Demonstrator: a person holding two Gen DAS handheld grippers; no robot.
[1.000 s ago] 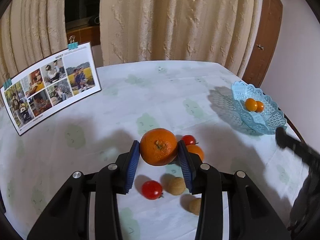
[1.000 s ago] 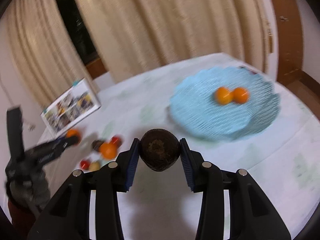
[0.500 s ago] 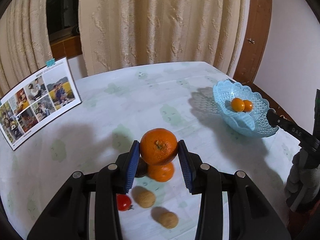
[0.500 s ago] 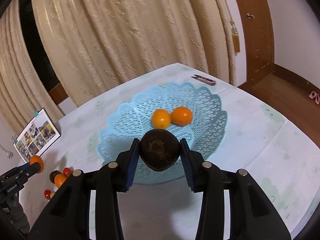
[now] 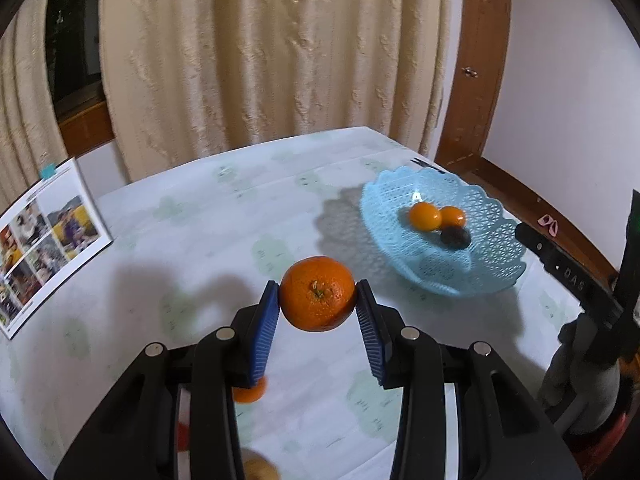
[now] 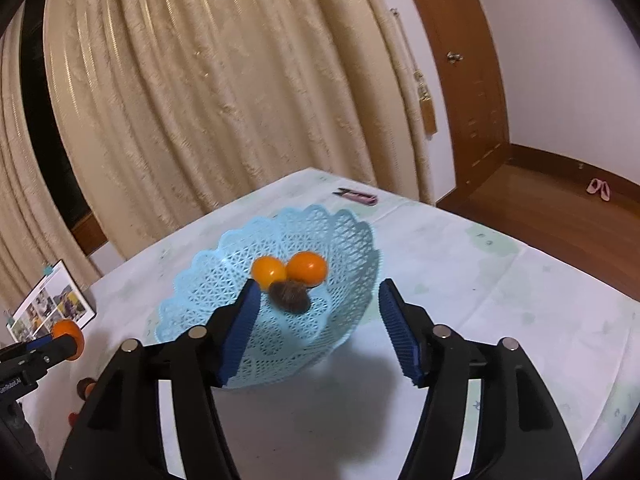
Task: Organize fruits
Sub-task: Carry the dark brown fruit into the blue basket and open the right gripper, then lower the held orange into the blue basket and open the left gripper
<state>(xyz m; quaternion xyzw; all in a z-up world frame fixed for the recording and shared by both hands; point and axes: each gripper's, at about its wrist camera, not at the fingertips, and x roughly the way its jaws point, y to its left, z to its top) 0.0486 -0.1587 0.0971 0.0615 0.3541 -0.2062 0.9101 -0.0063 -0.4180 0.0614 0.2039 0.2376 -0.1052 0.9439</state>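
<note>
My left gripper point(image 5: 318, 304) is shut on a large orange point(image 5: 317, 298) and holds it above the table, left of the light blue lattice basket point(image 5: 472, 276). The basket holds two small oranges point(image 5: 425, 216) and a dark brown fruit point(image 5: 455, 237). My right gripper point(image 6: 316, 312) is open and empty just above the basket's point(image 6: 200, 300) near side, with the dark fruit point(image 6: 289, 297) lying blurred below two small oranges point(image 6: 307, 267). The left gripper with its orange point(image 6: 68, 332) shows at the left edge.
A photo collage board point(image 5: 44, 236) stands at the table's left. A small orange point(image 5: 249, 394), a red tomato and a tan fruit point(image 5: 260, 470) lie under my left gripper. A pink-handled tool point(image 6: 358, 197) lies behind the basket. The table's right edge drops to a wooden floor.
My right gripper opened and let the dark fruit drop into the basket. My left gripper carried the large orange up and rightward, closer to the basket.
</note>
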